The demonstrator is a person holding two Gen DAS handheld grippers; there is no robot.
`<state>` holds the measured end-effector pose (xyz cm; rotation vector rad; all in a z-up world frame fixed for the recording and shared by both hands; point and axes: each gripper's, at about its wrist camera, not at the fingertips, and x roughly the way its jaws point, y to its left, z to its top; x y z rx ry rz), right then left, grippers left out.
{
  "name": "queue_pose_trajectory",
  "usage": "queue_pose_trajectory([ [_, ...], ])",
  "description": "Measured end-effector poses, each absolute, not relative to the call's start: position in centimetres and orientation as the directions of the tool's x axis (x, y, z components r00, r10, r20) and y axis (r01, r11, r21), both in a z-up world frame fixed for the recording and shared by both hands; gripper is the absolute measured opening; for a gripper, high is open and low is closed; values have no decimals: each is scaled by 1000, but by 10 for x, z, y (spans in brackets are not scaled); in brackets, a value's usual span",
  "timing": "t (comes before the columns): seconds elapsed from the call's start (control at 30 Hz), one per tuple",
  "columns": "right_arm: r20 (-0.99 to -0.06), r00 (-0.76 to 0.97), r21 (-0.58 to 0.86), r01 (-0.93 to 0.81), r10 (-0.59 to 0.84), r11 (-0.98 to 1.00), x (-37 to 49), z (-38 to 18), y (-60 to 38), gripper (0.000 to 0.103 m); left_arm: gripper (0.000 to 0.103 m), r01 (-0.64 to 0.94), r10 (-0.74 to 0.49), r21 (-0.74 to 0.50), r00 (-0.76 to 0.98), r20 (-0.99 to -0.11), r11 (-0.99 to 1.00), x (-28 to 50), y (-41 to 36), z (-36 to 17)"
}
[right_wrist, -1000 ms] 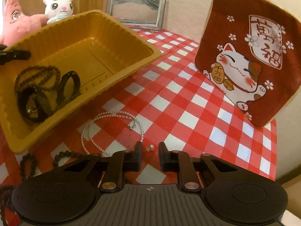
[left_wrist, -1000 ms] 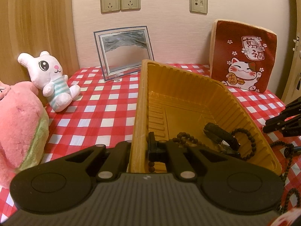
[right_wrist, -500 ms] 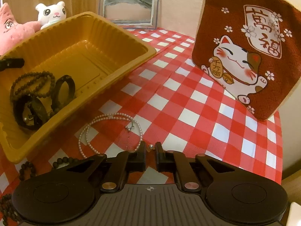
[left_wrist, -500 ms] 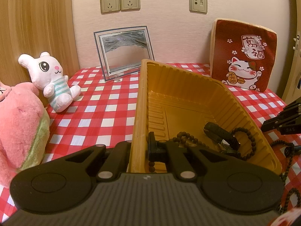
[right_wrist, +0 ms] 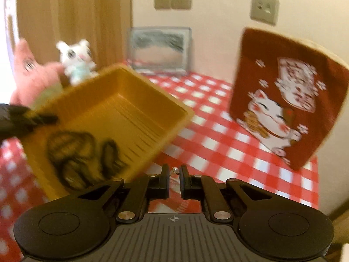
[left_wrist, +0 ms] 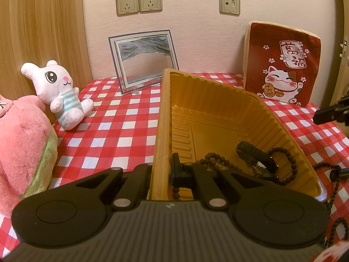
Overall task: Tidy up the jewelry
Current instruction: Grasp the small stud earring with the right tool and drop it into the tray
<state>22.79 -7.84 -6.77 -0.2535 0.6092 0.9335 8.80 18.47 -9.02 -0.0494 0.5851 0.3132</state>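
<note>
Over checked cloth, left tool (left_wrist: 161, 172) clamps tray (left_wrist: 218, 100); right tool (right_wrist: 175, 180) pinches earring (right_wrist: 175, 169).

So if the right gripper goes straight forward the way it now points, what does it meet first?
The right gripper holds a small silvery piece. Straight ahead is bare checkered tablecloth, between the yellow tray and the cat cushion. The view is blurred, so depth is uncertain.

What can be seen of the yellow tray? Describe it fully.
The yellow tray is a thin, glossy, plastic-looking rectangular bin with ribbed walls and a flat rim. The left gripper clamps its near-left wall, holding it tilted over the checked tablecloth. Inside lie a dark bead bracelet and a black band.
</note>
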Motion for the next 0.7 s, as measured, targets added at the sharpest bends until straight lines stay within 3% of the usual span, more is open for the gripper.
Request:
queue_pose_trajectory([
  [0.23, -551, 338, 187, -841, 763, 508, 196, -57, -33, 9, 3, -306, 277, 41, 787, -551, 951, 88, 184, -90],
  [0.6, -555, 290, 238, -843, 780, 482, 175, -69, 36, 11, 3, -305, 272, 32, 790, -549, 952, 87, 185, -91],
  [0.67, -549, 301, 238, -837, 779, 492, 174, -67, 36, 21, 3, -303, 269, 30, 792, -549, 952, 86, 185, -92],
  [0.7, -537, 304, 245, -836, 787, 490, 172, -65, 33, 39, 3, -303, 268, 29, 792, -549, 952, 86, 185, -92],
])
